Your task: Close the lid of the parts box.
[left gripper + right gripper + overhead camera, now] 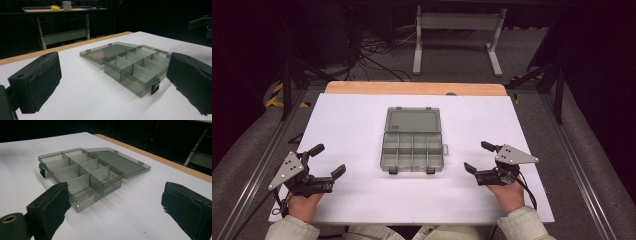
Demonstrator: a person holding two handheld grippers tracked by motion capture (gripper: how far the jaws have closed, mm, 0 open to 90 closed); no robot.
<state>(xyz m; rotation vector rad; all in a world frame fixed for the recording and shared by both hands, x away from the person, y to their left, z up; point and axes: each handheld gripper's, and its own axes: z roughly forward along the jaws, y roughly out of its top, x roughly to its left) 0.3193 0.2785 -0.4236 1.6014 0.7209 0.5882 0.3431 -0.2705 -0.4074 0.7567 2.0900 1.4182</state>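
Centrally on the white-topped desk lies a translucent grey plastic compartment box, its hinged lid folded flat open toward the far edge, where a strip of bare wood shows. Two black latches sit on the box wall facing the near edge. Thin partitions divide the tray into two rows of compartments, all seen bare in the left gripper view and the right gripper view

Left gripper, held in the person's left hand by the near left corner of the desk, points toward the box; its jaws stand wide apart with nothing between them, and the padded black pads frame the box from well short of it

Right gripper, held in the right hand by the near right corner, also points inward; its jaws are likewise apart and hold nothing. One pad lies visually in front of the box's near corner, though the high view shows gripper and box apart

Both grippers carry a grey three-cornered plate, and pale sleeves enter from the near edge
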